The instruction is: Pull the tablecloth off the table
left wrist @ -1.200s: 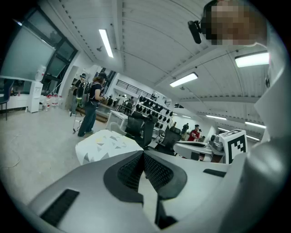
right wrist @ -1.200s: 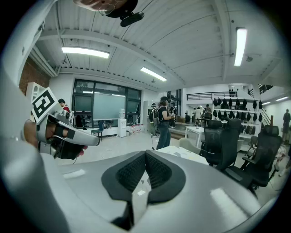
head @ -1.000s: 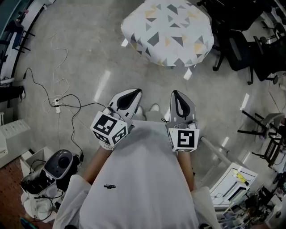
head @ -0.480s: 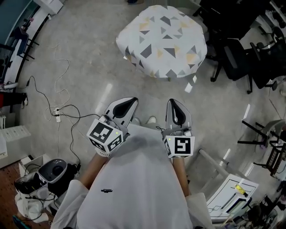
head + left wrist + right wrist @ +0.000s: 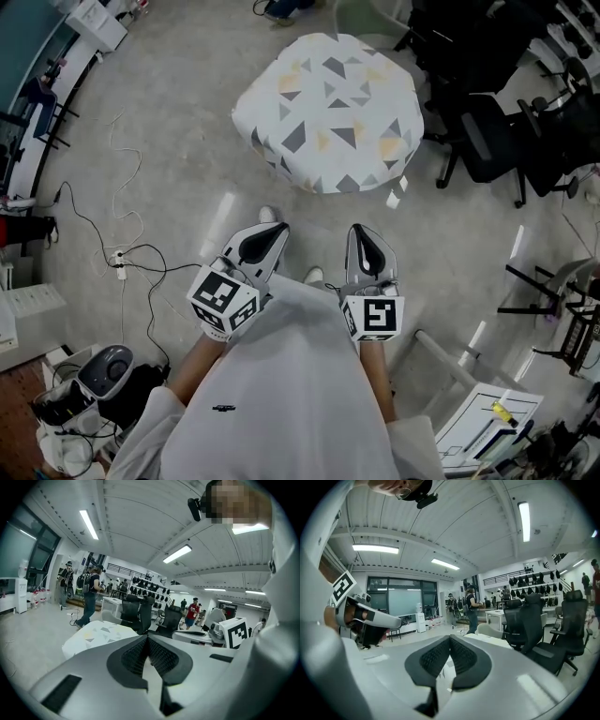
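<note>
Well, from where I stand nothing has touched the tablecloth (image 5: 328,103) yet: it lies draped over the small worktop, which it hides completely, with its hem hanging down all round. It sits out on the bare floor (image 5: 169,112), well apart from both tools and straight ahead of them. The left gripper (image 5: 278,228) and the right gripper (image 5: 357,229) are held side by side at the person's waist and point towards it. In each gripper view the ribbed fingers (image 5: 136,656) are pressed together with nothing between them, on the right (image 5: 464,656) just as on the left. I take the step in hand to be closing the gap to the worktop. To do it well, I would part both sets of fingers before reaching the cloth. Each should then pinch the near hanging hem, one to either side of the middle, on a fold of cloth alone. The draw should come back level and even, so the cloth slides off without dragging or tipping what is under it. Footing matters too, I think, with loose cables (image 5: 122,220) on the floor to the left and dark office chairs (image 5: 492,141) crowding the right. By count, I see one patterned cloth, one covered worktop and two grippers, each carrying one marker cube (image 5: 223,298). The chairs number at least three, though they overlap too much for me to be sure.
</note>
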`<state>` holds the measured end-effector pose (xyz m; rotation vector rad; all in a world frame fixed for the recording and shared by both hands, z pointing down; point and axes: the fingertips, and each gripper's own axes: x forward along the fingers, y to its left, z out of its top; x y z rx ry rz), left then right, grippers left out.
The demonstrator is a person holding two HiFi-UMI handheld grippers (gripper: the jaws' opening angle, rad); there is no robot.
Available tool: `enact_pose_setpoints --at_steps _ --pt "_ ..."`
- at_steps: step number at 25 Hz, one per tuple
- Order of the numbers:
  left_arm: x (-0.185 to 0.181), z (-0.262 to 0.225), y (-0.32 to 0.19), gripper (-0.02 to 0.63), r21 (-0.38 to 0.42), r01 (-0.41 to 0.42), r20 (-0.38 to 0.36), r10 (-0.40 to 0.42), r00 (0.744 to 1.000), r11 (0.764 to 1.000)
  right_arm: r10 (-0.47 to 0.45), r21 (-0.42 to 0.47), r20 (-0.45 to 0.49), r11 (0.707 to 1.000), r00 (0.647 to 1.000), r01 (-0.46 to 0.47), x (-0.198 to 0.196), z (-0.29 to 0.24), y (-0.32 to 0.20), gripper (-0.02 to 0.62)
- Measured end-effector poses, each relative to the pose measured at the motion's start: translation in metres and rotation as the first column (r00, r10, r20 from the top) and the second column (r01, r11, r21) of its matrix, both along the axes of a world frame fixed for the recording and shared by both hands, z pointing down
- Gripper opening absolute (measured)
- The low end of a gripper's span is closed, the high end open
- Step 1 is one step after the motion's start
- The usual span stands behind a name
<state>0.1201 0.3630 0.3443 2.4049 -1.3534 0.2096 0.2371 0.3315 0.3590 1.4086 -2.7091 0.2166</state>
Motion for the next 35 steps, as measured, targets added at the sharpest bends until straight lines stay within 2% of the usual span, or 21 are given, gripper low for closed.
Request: enact_pose_setpoints --at_steps 8,16,23,29,35 --pt "-0.045 0.003 -0.078 0.006 -0.019 -0.039 -0.048 0.038 0.998 0.999 0.031 -0.032 -0.060 0.999 0.998 -0.033 -0.042 0.003 -0.067 0.011" --pt "-0.124 -0.003 -0.159 0.006 -0.033 -0.067 -0.128 0.063 0.990 0.997 0.056 -0.008 -0.133 0.998 0.990 -0.057 -0.121 -0.024 -0.143 0.011" --pt "-0.190 -0.015 -0.208 0.006 -0.011 -0.110 -0.138 0.108 0.985 0.994 0.082 0.018 -0.158 0.997 0.984 -0.080 -0.188 -0.041 -0.196 0.011" --pt "-0.209 -0.016 -0.243 0.006 -0.020 -0.134 -0.160 0.129 0.979 0.991 0.107 0.014 -0.195 0.994 0.975 -0.106 -0.207 -0.042 -0.218 0.011" --pt "-0.197 -0.015 -0.268 0.006 -0.037 -0.155 -0.157 0.147 0.977 0.987 0.122 -0.004 -0.182 0.992 0.976 -0.125 -0.194 -0.042 -0.242 0.011"
